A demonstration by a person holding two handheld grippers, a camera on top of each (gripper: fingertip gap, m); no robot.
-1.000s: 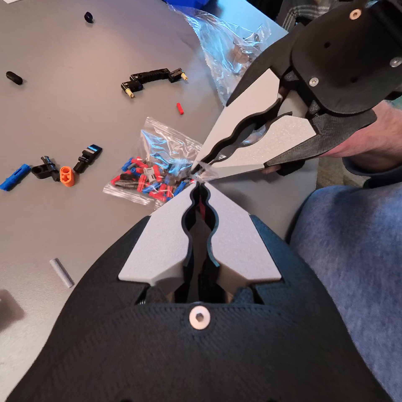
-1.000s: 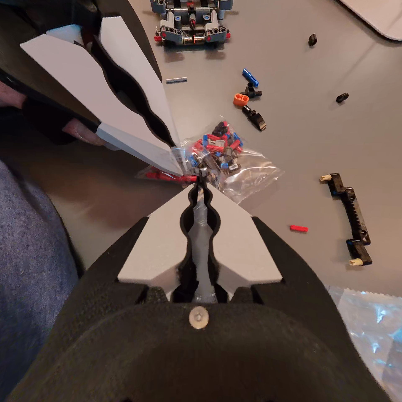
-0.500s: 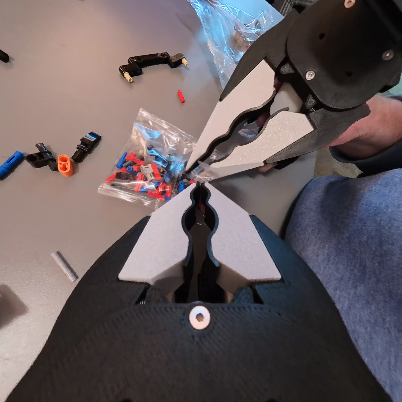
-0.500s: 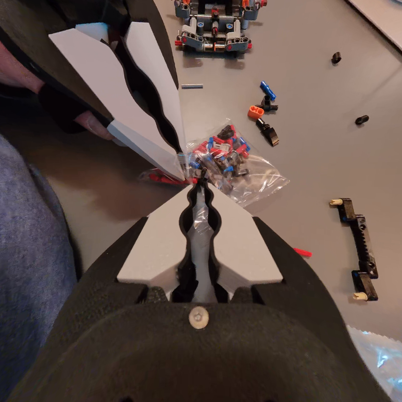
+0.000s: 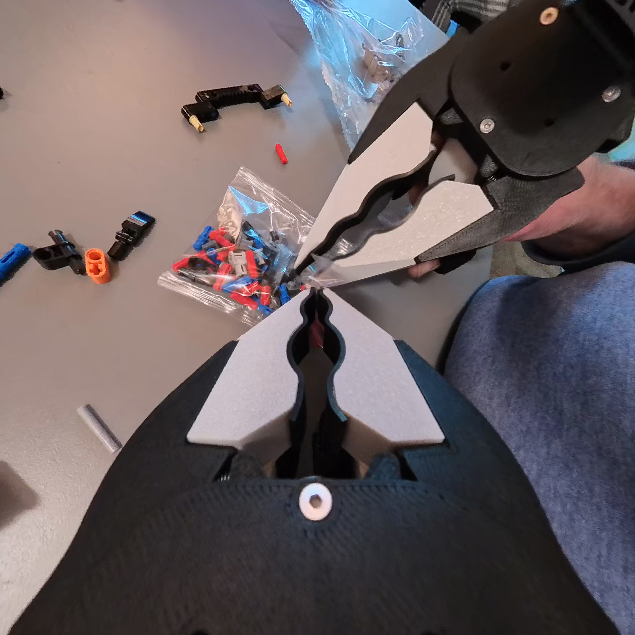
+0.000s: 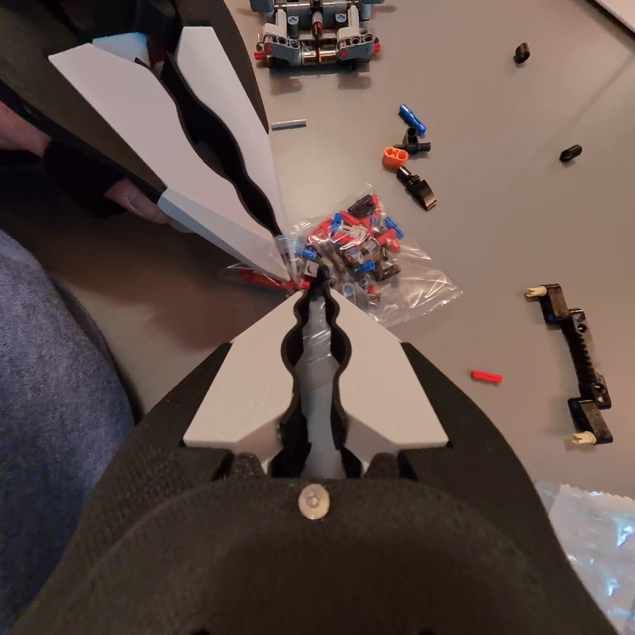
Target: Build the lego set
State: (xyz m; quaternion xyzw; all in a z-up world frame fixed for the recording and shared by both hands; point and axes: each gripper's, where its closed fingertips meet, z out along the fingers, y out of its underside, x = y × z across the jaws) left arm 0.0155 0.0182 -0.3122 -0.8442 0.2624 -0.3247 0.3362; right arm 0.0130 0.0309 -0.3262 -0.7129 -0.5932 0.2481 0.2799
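I hold my left gripper (image 5: pixel 313 291) low over the near edge of the bench (image 5: pixel 103 154), its fingers pointing away from my lap, and its jaws are pressed together on the near corner of the small clear bag of pins (image 5: pixel 240 254); a red piece shows in the gap behind the tips. My right gripper (image 6: pixel 318 292) comes in from the other side, angled so its tips meet the left ones almost nose to nose, and it too is clamped on the bag's plastic, a strip of which runs back between its fingers. My right hand (image 5: pixel 556 220) shows behind that gripper in the left wrist view, wrapped around its handle. The bag lies on the bench just beyond both sets of tips, full of red, blue, grey and black pins bunched toward the pinched corner. Relative to the bag, in the right wrist view: the orange connector (image 6: pixel 395 158) sits beyond it with a black pin piece (image 6: pixel 415 187) and a blue pin (image 6: pixel 412 118) near, the long black rack piece (image 6: pixel 574 360) lies well to its right, a loose red pin (image 6: pixel 486 376) sits between the bag and that rack, and the partly built grey model (image 6: pixel 318 41) stands far beyond it. A larger clear bag (image 5: pixel 364 62) rests past the right gripper.
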